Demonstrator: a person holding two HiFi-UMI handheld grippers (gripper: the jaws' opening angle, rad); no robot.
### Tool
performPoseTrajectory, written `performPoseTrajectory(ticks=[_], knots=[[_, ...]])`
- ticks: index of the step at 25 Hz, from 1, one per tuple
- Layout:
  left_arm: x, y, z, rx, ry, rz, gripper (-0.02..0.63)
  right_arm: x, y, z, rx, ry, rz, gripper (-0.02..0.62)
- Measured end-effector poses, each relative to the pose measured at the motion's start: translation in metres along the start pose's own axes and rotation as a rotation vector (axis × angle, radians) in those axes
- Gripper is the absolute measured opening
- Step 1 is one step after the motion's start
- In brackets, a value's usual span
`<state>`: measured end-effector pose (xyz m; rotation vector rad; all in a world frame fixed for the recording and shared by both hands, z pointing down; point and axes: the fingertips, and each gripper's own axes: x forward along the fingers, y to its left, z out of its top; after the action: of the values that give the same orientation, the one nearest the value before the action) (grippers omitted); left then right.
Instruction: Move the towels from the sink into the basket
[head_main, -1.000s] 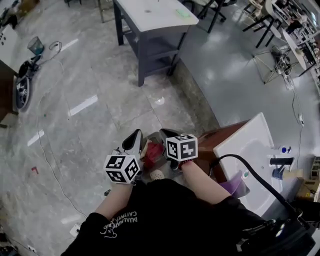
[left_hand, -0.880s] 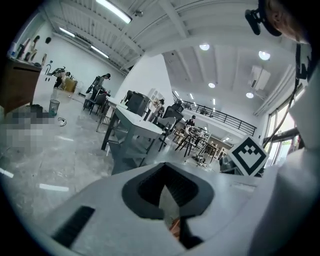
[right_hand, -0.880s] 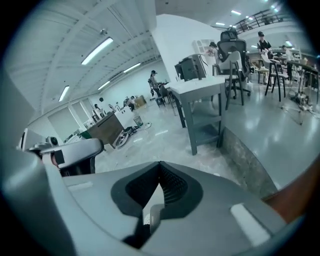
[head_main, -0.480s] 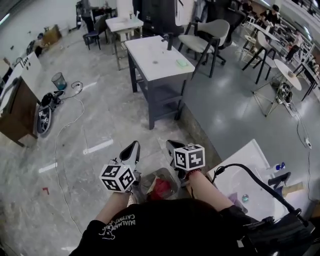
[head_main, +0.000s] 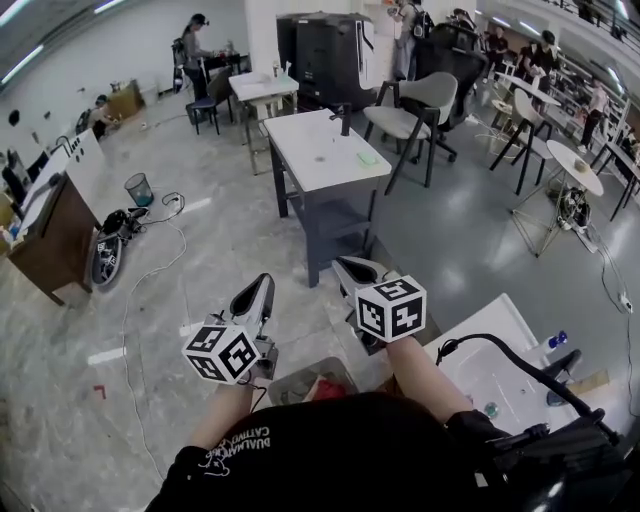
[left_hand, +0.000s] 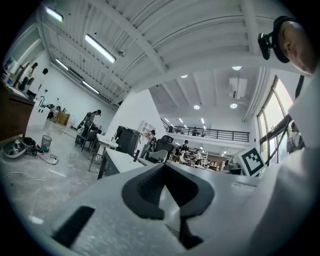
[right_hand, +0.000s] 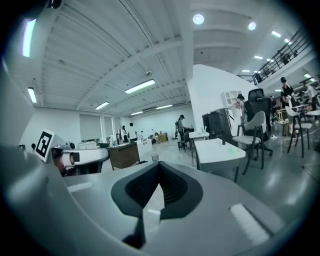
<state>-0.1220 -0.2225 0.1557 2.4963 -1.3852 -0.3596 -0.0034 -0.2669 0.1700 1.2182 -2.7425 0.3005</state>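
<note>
In the head view both grippers are held up side by side and point out into the room. My left gripper (head_main: 261, 287) is shut with nothing in it, as the left gripper view also shows of this gripper (left_hand: 164, 165). My right gripper (head_main: 346, 266) is likewise shut and empty, its tips meeting in the right gripper view (right_hand: 159, 164). Below them, half hidden by my body, stands the basket (head_main: 296, 378) with a red towel (head_main: 326, 389) in it. The white sink (head_main: 476, 352) with its dark faucet (head_main: 560, 361) lies at the lower right. I see no towel in its visible part.
A white-topped grey table (head_main: 322, 150) stands ahead, with chairs (head_main: 418, 106) to its right. A wooden desk (head_main: 52, 238) is at the left, with a blue bin (head_main: 139, 188) and cables (head_main: 150, 240) on the floor. People are at the far back.
Both grippers have risen from just over the basket to a level pose. The head view has tilted up from the floor to the room, so the basket now sits at the picture's bottom edge.
</note>
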Motion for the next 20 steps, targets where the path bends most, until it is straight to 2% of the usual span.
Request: performPoseTrajectory(ticks=[5, 9, 15, 20], knots=[[-0.010, -0.035, 0.025, 0.042, -0.047, -0.065, 0.003, -0.024, 0.034, 0.039, -0.054, -0.082, 0.080, 0.005], [-0.018, -0.056, 0.026, 0.107, -0.034, -0.112, 0.003, -0.034, 0.045, 0.043, -0.086, -0.081, 0.076, 0.005], [-0.028, -0.064, 0.028, 0.114, -0.040, -0.107, 0.003, -0.037, 0.057, 0.035, -0.111, -0.056, 0.088, 0.005], [-0.032, -0.063, 0.026, 0.132, -0.026, -0.070, 0.003, -0.043, 0.058, 0.035, -0.125, -0.058, 0.080, 0.005]])
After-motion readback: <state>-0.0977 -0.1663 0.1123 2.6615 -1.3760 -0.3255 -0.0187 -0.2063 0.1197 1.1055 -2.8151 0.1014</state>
